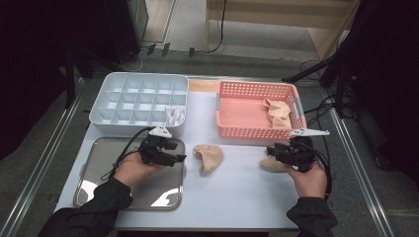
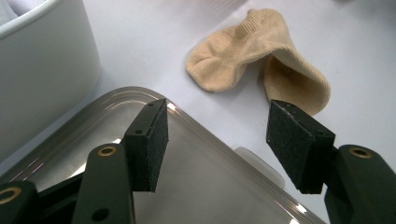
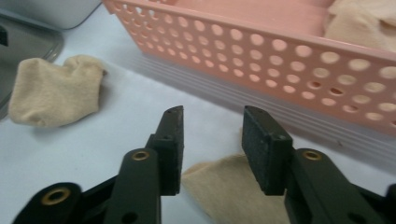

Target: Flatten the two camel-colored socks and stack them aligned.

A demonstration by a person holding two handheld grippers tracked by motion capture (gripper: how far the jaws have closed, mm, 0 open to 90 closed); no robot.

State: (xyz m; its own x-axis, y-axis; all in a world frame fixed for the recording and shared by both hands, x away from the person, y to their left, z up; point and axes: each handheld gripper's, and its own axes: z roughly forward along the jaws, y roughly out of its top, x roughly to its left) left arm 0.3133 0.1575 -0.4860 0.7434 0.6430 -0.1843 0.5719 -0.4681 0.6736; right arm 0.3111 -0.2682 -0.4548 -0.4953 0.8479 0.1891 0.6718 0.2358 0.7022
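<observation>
Socks half sorted, both grippers empty over the worktop.

I have my left gripper (image 2: 217, 140) over the corner of the shiny steel tray (image 1: 94, 185), jaws spread wide and holding nothing, aimed at the folded beige ankle sock (image 2: 254, 60) lying on the white worktop (image 1: 237, 197) between tray and pink perforated plastic basket (image 1: 257, 131). My right gripper (image 3: 212, 147) hangs with jaws apart just over a second beige sock (image 3: 233, 196) in front of the basket wall, not yet clamped on it. One more beige sock (image 1: 277, 113) lies in the basket, and the white compartmented organiser box (image 1: 133, 84) has a pale item in one corner cell. I judge the job early: two socks loose, neither one gripped.
</observation>
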